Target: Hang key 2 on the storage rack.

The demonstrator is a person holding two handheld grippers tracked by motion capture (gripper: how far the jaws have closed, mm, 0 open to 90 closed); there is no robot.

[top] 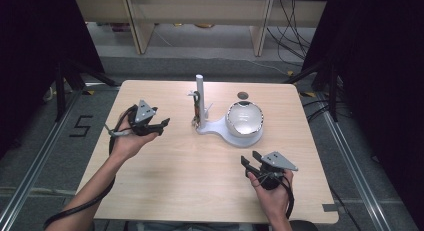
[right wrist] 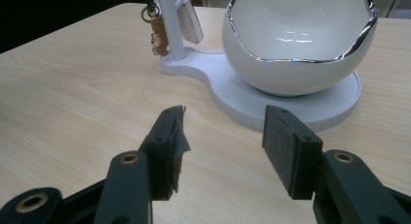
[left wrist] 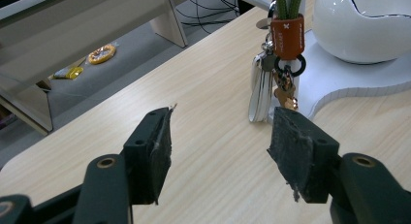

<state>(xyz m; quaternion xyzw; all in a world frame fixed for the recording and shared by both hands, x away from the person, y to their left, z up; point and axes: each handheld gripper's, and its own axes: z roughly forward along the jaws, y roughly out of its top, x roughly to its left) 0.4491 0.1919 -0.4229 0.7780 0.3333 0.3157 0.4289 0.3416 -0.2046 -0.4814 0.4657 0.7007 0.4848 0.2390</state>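
Note:
A white stand [top: 215, 127] in the middle of the table carries an upright post [top: 199, 91] and a glossy white bowl [top: 245, 118]. A bunch of keys [top: 196, 113] hangs from the post on a green cord with an orange tag. My left gripper [top: 162, 126] is held left of the stand, open and empty, pointing at the keys [left wrist: 278, 73]; its jaws [left wrist: 218, 146] stand wide apart. My right gripper [top: 250, 158] hovers near the front right, open and empty [right wrist: 223, 141], facing the bowl [right wrist: 295, 35] and the base [right wrist: 252, 100].
A small round hole [top: 243, 95] lies in the tabletop behind the bowl. Wooden shelving legs [top: 140, 26] and black cables [top: 295, 31] are on the floor beyond the table. A yellow object [left wrist: 102, 53] lies on the floor.

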